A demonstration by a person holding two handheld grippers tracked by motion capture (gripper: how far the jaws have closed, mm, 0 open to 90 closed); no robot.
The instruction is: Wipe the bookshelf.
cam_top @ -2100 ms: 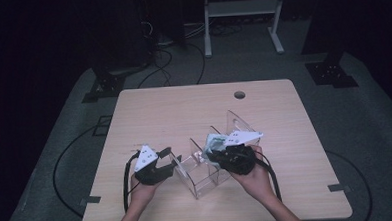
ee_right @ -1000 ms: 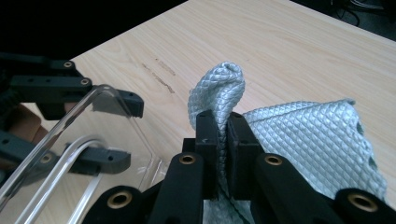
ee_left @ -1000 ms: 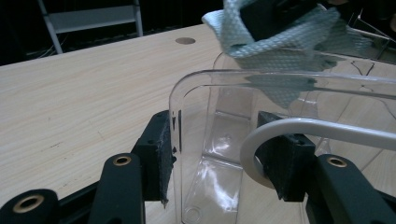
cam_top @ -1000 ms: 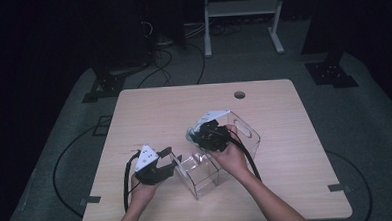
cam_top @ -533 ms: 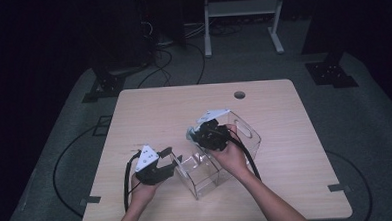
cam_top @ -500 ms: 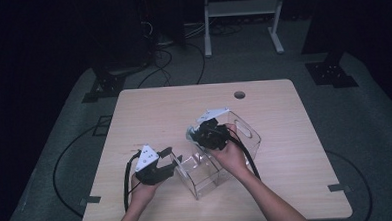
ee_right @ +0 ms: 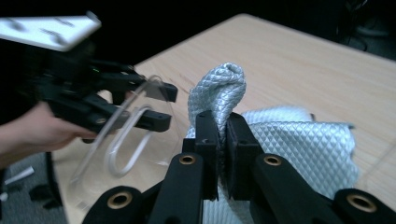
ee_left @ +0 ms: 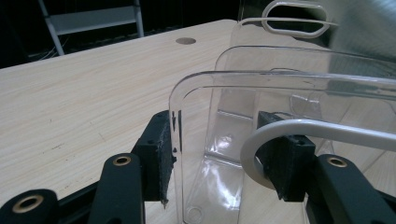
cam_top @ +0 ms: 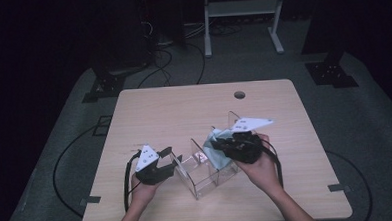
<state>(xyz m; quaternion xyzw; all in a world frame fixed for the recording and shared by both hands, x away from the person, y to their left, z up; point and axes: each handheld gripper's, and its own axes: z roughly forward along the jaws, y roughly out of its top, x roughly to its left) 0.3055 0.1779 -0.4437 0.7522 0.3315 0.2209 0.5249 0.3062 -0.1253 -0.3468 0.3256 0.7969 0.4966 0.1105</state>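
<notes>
High view: a pale wooden desk (cam_top: 174, 111) carries a clear plastic box (cam_top: 206, 172) with dividers, near the person's edge. A pale quilted cloth (ee_right: 299, 135) sits at the box's right end — one fold of it is pinched between the pressed-together jaws of the right tool (ee_right: 223, 135). The left tool (ee_left: 224, 161) grips the box's left wall — one pad outside, one inside, with a white handle loop (ee_left: 280, 135) beside the inner pad.
</notes>
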